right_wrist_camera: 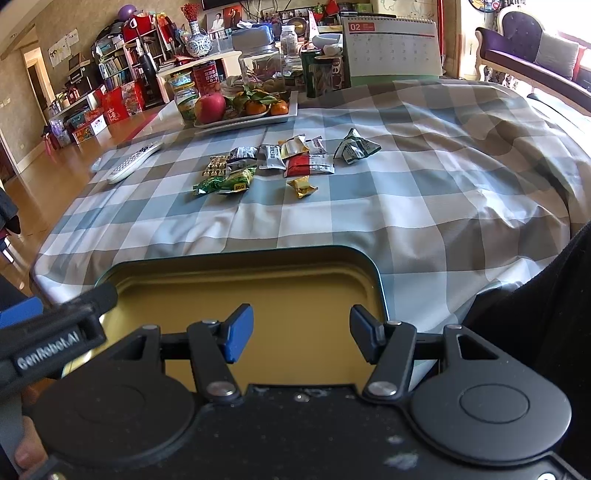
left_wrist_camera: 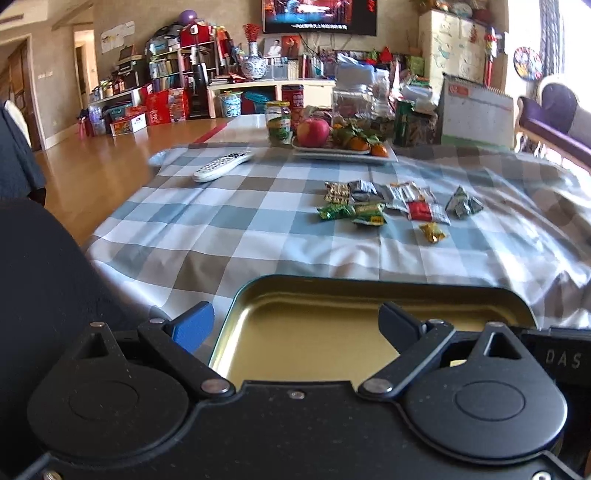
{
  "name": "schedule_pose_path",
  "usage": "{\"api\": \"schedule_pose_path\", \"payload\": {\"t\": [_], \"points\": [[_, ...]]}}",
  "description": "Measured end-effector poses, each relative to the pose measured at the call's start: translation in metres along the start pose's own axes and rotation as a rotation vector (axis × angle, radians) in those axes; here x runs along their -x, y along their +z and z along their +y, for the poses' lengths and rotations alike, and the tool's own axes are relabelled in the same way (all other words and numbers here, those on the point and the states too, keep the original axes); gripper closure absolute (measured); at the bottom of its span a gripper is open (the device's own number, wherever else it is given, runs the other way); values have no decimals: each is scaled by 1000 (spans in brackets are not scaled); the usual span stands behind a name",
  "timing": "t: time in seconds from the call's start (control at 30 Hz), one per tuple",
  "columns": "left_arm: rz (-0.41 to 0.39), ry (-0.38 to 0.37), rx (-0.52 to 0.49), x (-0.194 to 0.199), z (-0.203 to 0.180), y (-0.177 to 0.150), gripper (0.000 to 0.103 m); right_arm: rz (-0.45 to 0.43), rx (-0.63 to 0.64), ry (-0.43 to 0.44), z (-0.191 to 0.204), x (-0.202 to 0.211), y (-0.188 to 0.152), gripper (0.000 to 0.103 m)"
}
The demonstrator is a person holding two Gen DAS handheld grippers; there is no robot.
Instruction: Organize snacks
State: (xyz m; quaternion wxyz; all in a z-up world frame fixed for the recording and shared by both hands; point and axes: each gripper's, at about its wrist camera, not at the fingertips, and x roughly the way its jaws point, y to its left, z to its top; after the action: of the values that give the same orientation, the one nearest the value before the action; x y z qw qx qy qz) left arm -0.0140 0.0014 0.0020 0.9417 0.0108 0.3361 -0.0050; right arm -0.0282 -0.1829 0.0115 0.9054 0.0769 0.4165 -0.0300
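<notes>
Right hand-held gripper: fingers apart, nothing between | tin: below fingers | snacks: well beyond, on tablecloth

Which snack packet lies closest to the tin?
The small gold-wrapped packet lies closest to the tin. It sits alone on the checked cloth, apart from the cluster, on the tin's side of the red-and-white packet.

The room has a polished orange-brown wooden floor and textured beige walls, with an open doorway at far left. Cluttered white open shelving lines the back wall beside a low white cabinet under a wall-mounted television screen. Strong daylight enters at right, beside a purple upholstered sofa with a cream carved frame.
</notes>
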Motion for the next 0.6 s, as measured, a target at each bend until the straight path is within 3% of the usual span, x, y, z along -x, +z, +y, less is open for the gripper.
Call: {"api": "schedule_pose_path", "payload": {"t": [0.2, 0.6], "points": [[4, 10, -46, 0, -6, -2, 7, 1, 1, -1, 0, 0, 0, 42], [24, -17, -39, 0, -4, -1, 9, -1, 8, -2, 2, 0, 0, 42]]}}
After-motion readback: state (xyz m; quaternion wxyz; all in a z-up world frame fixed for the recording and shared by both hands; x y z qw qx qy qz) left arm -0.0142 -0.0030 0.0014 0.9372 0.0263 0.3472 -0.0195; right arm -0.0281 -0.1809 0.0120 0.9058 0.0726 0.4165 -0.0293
